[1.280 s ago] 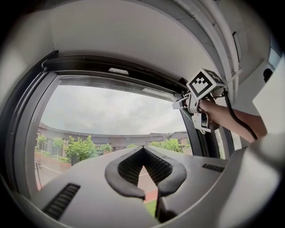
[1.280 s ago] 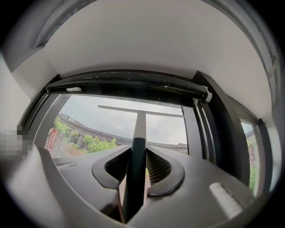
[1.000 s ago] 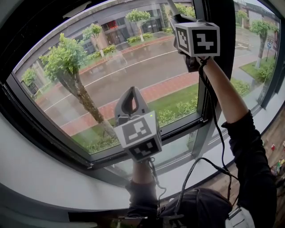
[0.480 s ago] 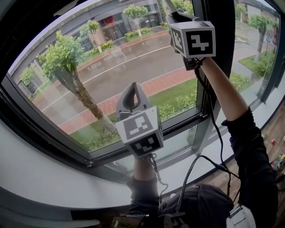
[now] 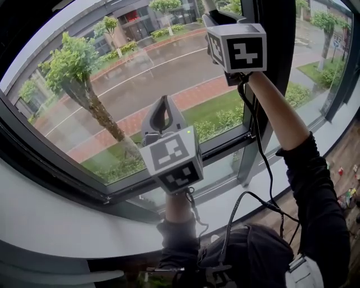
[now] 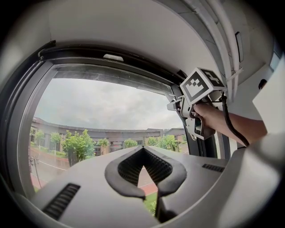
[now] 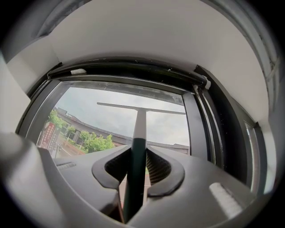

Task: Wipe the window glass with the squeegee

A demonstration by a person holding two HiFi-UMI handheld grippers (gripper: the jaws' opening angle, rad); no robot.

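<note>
The squeegee shows in the right gripper view: a dark green handle (image 7: 135, 173) and a white shaft that runs up to a thin T-shaped blade (image 7: 140, 108) lying against the window glass (image 7: 107, 118) near the pane's top. My right gripper (image 7: 138, 153) is shut on the handle. In the head view it is held high at the pane's upper right (image 5: 216, 17), and the squeegee runs out of the top of that view. My left gripper (image 5: 163, 101) hangs lower, in front of the middle of the glass (image 5: 112, 67). It (image 6: 142, 151) is shut with nothing in it.
A dark frame surrounds the pane, with a thick vertical mullion (image 5: 264, 84) just right of my right arm. A narrow lower pane (image 5: 225, 180) and a white wall (image 5: 56, 225) lie below. A black cable (image 5: 264, 169) hangs from the right gripper. The white ceiling (image 7: 133, 40) is close above.
The right gripper with the squeegee has drifted a little left along the top of the pane. The left gripper has risen slightly and stays shut.
</note>
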